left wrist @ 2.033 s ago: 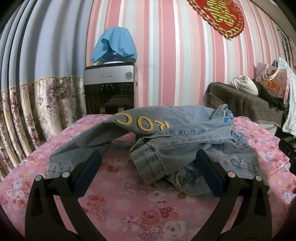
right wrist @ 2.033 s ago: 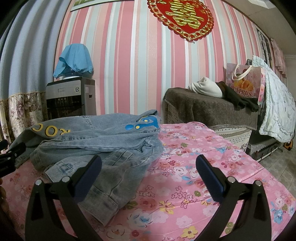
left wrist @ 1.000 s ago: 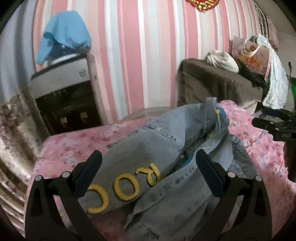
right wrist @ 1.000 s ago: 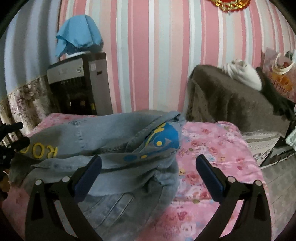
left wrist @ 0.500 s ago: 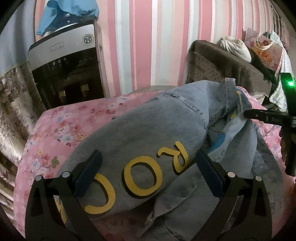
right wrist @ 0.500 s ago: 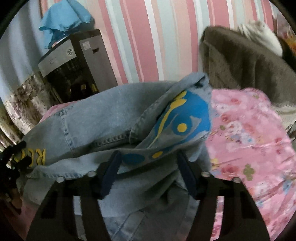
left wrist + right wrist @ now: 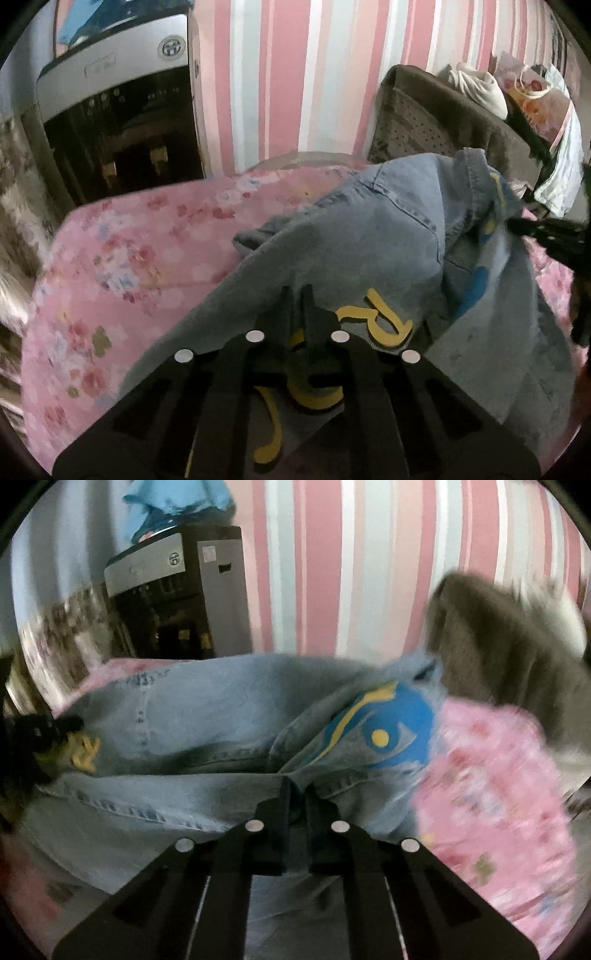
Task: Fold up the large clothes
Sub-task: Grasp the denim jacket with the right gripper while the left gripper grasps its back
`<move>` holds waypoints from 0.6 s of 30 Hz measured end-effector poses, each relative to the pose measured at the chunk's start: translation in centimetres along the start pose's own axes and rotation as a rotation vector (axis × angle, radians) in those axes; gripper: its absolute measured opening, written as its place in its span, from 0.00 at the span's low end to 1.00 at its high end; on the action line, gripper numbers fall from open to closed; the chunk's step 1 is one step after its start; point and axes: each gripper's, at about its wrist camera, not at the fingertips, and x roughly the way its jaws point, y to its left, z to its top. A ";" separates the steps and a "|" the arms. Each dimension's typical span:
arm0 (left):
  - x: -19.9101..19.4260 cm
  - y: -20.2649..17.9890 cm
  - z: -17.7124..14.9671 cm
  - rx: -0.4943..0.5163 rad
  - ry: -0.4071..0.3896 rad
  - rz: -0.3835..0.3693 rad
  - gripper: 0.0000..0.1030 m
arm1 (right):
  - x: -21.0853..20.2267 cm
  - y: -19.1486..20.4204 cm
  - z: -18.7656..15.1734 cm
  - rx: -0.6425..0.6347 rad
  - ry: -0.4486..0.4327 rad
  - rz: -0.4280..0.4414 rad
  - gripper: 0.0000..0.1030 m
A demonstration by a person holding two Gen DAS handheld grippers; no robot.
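Observation:
A light blue denim jacket [image 7: 369, 251] with yellow letters lies crumpled on a pink floral table cover [image 7: 129, 258]. My left gripper [image 7: 297, 295] is shut on the jacket's cloth by the yellow letters. My right gripper [image 7: 297, 786] is shut on a fold of the jacket [image 7: 207, 716] just below its blue and yellow patch [image 7: 391, 731]. The right gripper shows at the right edge of the left wrist view [image 7: 546, 236]; the left gripper shows at the left edge of the right wrist view [image 7: 40, 731].
A grey water dispenser [image 7: 118, 122] stands against the striped wall behind the table cover [image 7: 491, 786]. A brown covered bench [image 7: 443, 122] with a white bundle [image 7: 476, 88] and a bag is at the right.
Both grippers moved down and forward onto the jacket and closed on its cloth; two seconds ago both were open and above the table's near edge.

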 end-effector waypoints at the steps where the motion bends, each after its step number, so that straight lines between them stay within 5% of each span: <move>1: 0.2 0.1 0.4 0.009 -0.004 0.014 0.03 | -0.5 0.1 0.3 -0.032 -0.013 -0.033 0.04; 4: 0.7 0.9 1.6 0.012 -0.014 0.050 0.03 | -2.0 -0.7 0.8 -0.095 -0.029 -0.133 0.04; 8: 2.3 2.9 3.5 -0.015 -0.022 0.092 0.03 | -3.6 -5.3 0.8 -0.158 -0.015 -0.375 0.04; 13: 4.9 4.9 5.9 -0.036 -0.012 0.151 0.03 | -2.2 -12.2 -0.5 -0.167 0.100 -0.551 0.04; 18: 6.7 6.8 7.5 -0.088 -0.002 0.168 0.03 | 2.3 -17.5 -1.9 -0.116 0.232 -0.613 0.07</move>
